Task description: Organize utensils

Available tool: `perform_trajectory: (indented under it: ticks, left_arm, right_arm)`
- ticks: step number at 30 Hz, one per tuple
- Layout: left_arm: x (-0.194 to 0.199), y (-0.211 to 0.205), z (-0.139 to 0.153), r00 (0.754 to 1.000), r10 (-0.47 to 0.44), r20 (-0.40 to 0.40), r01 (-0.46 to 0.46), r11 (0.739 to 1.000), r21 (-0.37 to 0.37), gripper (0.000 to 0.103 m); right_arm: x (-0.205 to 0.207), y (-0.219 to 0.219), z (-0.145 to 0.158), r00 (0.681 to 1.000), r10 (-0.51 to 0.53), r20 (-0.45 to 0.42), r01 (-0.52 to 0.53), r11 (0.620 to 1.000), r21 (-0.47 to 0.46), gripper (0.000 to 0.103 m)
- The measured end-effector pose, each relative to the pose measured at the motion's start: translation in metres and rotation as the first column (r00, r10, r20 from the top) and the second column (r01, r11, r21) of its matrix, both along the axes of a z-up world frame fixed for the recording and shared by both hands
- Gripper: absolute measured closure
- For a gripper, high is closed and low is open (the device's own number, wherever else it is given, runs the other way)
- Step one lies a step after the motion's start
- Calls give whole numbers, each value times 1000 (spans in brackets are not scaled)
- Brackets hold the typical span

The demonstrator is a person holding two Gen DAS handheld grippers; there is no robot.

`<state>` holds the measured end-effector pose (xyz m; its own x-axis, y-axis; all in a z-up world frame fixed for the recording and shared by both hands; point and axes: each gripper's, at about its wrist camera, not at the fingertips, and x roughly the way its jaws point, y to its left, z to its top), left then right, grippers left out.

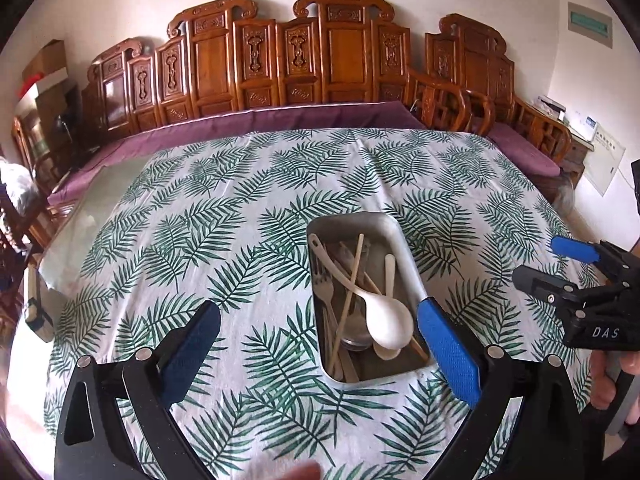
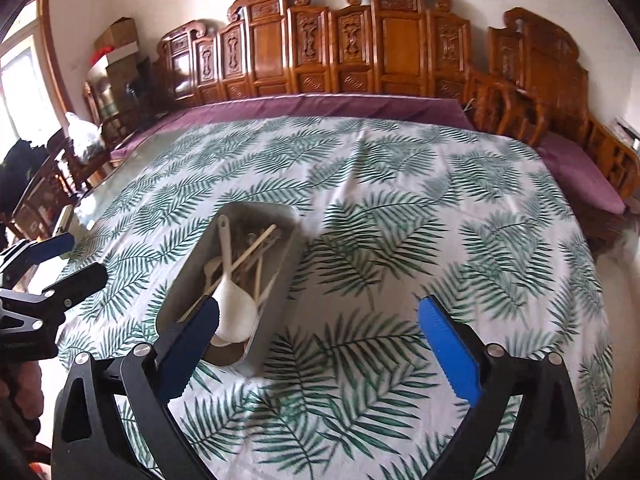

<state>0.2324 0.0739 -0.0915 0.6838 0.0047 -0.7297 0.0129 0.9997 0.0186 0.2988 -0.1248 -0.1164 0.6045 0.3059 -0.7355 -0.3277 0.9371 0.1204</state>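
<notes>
A metal tray [image 1: 394, 236] sits on the leaf-print tablecloth [image 1: 248, 200] and holds a white spoon [image 1: 386, 318], a fork [image 1: 324, 286], wooden chopsticks [image 1: 352, 284] and other utensils. My left gripper [image 1: 318, 338] is open and empty, its right finger beside the tray's near right corner. In the right wrist view the tray [image 2: 288, 248] lies left of centre with the white spoon [image 2: 236, 312] in it. My right gripper [image 2: 318, 330] is open and empty, its left finger over the tray's near end. The right gripper also shows in the left wrist view [image 1: 552, 262].
A carved wooden bench [image 1: 280, 64] with a purple cushion [image 1: 240, 124] runs along the table's far side. Bare glass tabletop [image 1: 92, 216] shows at the left. Boxes [image 2: 116, 52] are stacked in the far left corner. The left gripper shows at the left edge of the right wrist view [image 2: 64, 264].
</notes>
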Motion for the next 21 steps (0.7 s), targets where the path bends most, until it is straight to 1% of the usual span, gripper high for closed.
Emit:
perform_trajectory:
  ticks: [2,9,13,16,21]
  left_arm:
    - [-5,-4,3,1000,6,8,-6,1000,10,8]
    - [-29,-19,11,1000,4,15,-4,1000,-3,8]
    - [-48,-32,11,1000,0,23,0,1000,15,8]
    - [-63,-40,14,999,1,37,-1,1000,21,8]
    - [-87,-51,21,997,-2,81,0,1000,25,8]
  right_arm:
    - [-5,-7,3,1000,-15,9,15,1000,4,3]
    - [-37,-34,17,996,-74,53,73,997,21,3]
    - [-60,-51,25,992,-92,82,89,995,37,3]
    - [-79,-60,30,989,-102,103,99,994,42,3]
    - [-111,-73,40,982,-122,146,114,992,57,3]
